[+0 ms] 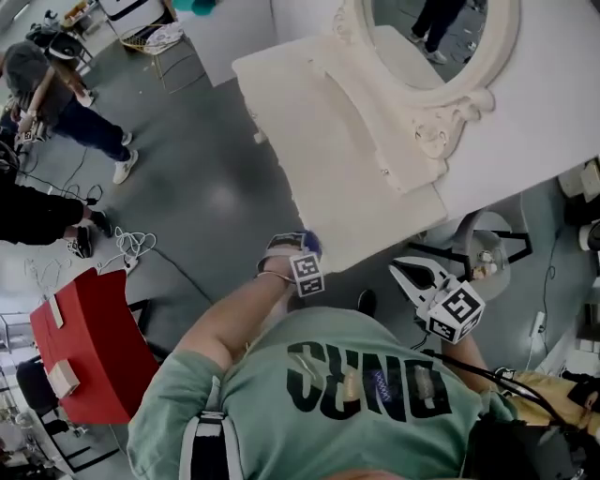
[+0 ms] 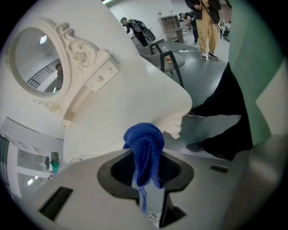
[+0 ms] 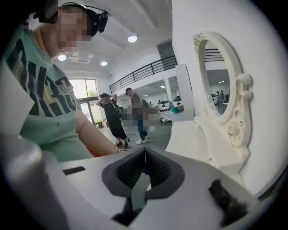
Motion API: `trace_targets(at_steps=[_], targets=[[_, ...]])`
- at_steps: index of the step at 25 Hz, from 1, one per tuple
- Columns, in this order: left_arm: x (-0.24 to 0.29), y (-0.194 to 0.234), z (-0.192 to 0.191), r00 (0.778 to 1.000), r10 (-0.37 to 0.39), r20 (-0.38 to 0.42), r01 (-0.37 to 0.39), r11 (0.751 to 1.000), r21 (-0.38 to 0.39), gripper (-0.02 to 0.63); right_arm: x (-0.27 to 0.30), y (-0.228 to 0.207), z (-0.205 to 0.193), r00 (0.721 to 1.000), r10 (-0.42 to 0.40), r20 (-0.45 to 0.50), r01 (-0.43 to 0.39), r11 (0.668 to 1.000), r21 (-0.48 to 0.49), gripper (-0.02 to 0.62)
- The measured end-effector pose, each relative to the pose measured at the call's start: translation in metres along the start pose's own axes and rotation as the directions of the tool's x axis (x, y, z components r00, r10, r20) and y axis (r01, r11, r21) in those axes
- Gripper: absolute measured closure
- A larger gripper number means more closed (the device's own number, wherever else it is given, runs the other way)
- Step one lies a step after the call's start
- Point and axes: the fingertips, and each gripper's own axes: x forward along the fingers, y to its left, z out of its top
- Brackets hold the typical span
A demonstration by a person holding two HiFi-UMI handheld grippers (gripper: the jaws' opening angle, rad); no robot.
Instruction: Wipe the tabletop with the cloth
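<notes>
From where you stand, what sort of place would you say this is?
Probably an open indoor studio or lab: a white dressing table with oval mirror, loose cables on grey floor, other people about.

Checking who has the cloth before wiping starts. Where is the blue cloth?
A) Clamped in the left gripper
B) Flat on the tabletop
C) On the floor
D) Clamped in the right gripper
A: the blue cloth is bunched between the jaws of the left gripper, near the edge of the tabletop. The right gripper is shut on nothing.
</notes>
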Motion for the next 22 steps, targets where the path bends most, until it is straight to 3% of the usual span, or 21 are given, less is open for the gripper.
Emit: trace_targets(at_steps=[3,6,9,13,18,22], targets=[[-0.011,-0.005,-0.02,1.0,-0.018,0.014,0.018,0.999,-0.043,0.488,0.012,0.006,0.013,1.0,0.006,0.013,-0.006,1.0,-0.008,0.583],[-0.028,0.017,0.025,0.995,0.009,0.101,-0.005,0.999,-0.047,0.488,-0.006,-0.014,0.017,0.998,-0.038,0.04,0.038,0.999,0.011,0.583],[-0.038,0.038,0.105,0.982,0.024,0.188,-0.021,1.0,-0.016,0.488,-0.042,-0.039,0.004,0.995,-0.078,0.062,0.076,0.996,0.041,0.583],[-0.02,0.051,0.244,0.969,0.013,0.248,-0.034,0.996,0.082,0.488,-0.127,-0.088,-0.038,0.984,-0.164,0.076,0.155,0.982,0.107,0.583],[0.042,0.06,0.405,0.976,-0.002,0.217,-0.044,0.977,0.209,0.488,-0.265,-0.169,-0.101,0.94,-0.336,0.065,0.311,0.919,0.243,0.583],[0.084,0.072,0.473,0.985,0.067,0.159,-0.119,0.932,0.344,0.488,-0.341,-0.212,-0.143,0.912,-0.407,0.054,0.37,0.871,0.324,0.583]])
